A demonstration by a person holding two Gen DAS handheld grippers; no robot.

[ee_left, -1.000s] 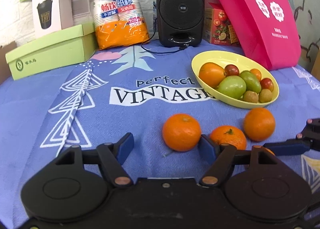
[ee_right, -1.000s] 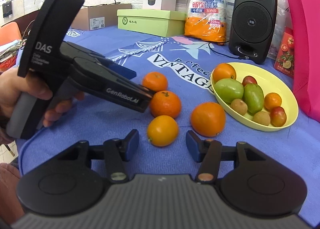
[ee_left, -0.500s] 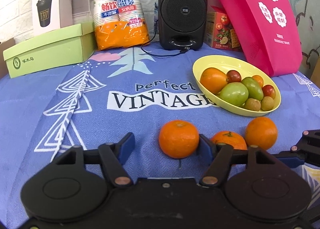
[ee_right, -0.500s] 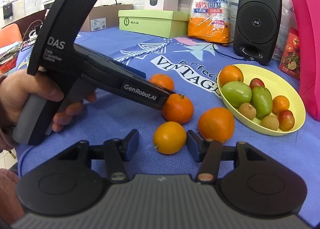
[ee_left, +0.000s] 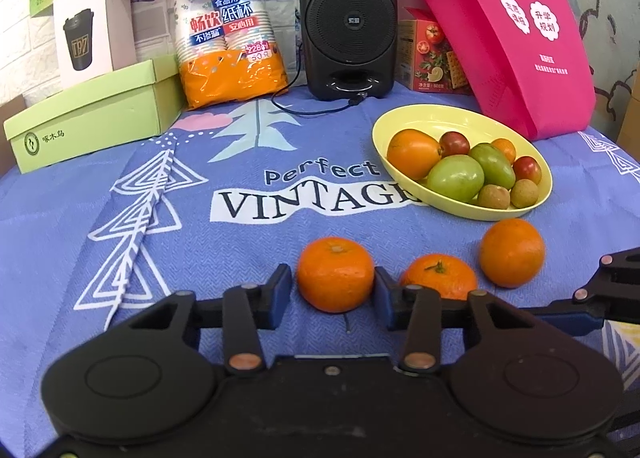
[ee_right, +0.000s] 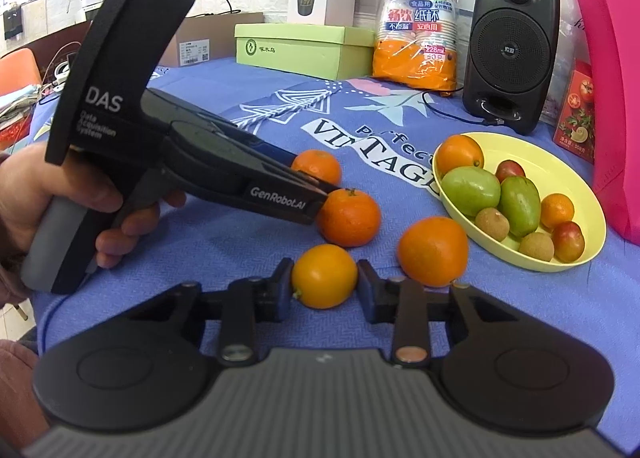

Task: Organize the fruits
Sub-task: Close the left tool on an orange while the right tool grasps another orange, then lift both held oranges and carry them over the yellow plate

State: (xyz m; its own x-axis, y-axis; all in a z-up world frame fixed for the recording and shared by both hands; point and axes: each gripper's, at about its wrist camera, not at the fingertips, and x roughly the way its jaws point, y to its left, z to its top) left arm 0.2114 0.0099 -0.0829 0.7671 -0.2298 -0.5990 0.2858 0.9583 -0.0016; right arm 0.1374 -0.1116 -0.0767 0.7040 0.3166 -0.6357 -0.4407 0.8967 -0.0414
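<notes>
Nearest, the left tongs (ee_left: 334, 286) are closing around a tangerine (ee_left: 335, 273), its pads at both flanks, likely for a straight lift. The right tongs (ee_right: 323, 285) are likewise closing on a yellower orange (ee_right: 324, 276). Two more oranges (ee_left: 512, 252) lie loose on the blue bench cloth (ee_left: 120, 218). Farther right, the yellow bowl (ee_left: 420, 118) already holds mixed fruit, probably their destination.

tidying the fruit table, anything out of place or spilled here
Nothing is spilled or damaged. Four orange fruits lie loose on the blue cloth outside the yellow bowl. The left gripper and right gripper are each closing around one.
</notes>
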